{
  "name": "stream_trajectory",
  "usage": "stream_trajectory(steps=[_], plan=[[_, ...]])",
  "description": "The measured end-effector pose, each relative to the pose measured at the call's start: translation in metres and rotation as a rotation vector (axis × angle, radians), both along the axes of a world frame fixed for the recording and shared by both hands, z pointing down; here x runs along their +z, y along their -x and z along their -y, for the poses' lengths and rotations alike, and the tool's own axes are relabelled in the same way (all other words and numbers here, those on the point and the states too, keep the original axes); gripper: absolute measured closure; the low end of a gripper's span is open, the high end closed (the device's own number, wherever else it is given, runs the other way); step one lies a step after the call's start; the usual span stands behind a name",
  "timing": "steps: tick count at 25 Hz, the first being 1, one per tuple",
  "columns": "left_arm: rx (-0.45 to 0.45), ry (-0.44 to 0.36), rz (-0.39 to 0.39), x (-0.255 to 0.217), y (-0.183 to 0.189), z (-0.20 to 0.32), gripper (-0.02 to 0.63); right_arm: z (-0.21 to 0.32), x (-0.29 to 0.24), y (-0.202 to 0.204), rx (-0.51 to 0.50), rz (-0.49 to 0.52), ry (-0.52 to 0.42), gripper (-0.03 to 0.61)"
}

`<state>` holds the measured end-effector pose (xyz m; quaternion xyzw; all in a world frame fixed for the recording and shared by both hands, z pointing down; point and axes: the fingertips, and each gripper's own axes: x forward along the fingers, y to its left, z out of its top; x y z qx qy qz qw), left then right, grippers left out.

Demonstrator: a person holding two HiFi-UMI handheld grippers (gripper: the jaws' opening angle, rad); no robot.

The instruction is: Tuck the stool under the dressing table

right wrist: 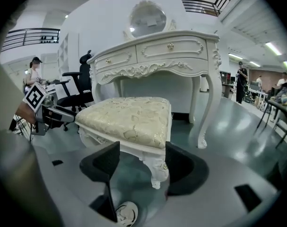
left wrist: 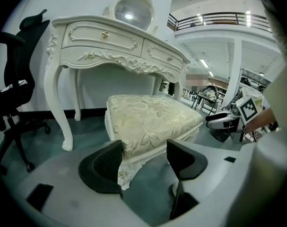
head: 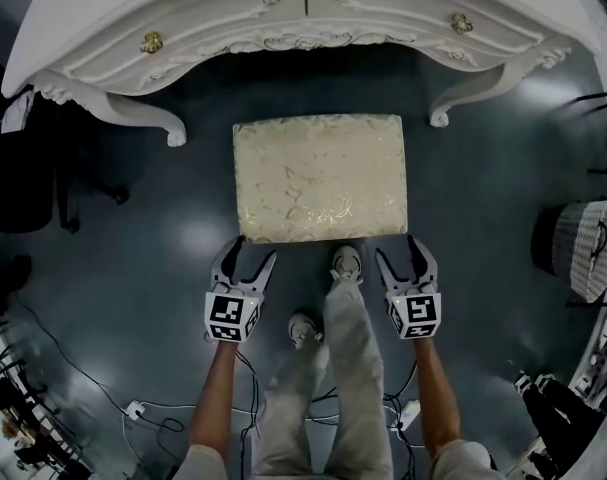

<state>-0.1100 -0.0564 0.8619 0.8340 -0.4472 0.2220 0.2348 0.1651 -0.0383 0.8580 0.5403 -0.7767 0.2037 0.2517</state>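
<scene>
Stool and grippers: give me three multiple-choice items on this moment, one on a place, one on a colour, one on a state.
1. Where does the stool stand?
A. on the floor in front of the dressing table
B. fully under it
C. on top of it

2. What colour is the stool's seat cushion?
A. red
B. cream with a leaf pattern
C. black

3. How do the jaws of the left gripper and the right gripper stand?
A. both shut on a leg
B. only the left apart
C. both apart

Answers:
1 A: the head view shows the whole seat clear of the table's front edge, with floor between them.
2 B: all three views show pale cream fabric with leaves.
3 C: each gripper view shows its pads wide apart, with a stool corner in sight between them.
</scene>
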Motion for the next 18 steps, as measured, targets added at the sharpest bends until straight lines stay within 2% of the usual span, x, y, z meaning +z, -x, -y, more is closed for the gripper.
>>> stream_trajectory(steps=[7, 13, 18], plan=[[-0.015, -0.085, -0.005, 0.001, 0.004, -0.003, 0.325, 0.009, 0.016, -0.005, 0.005, 0.002, -0.054, 0.265], [-0.057, -0.098, -0.005, 0.021, 0.016, 0.001, 0.321, 0.007, 0.026, -0.007, 0.009, 0.012, -0.079, 0.246], [-0.027, -0.105, -0.002, 0.036, 0.012, 0.007, 0.321, 0.019, 0.038, -0.005, -0.029, 0.001, -0.082, 0.252]])
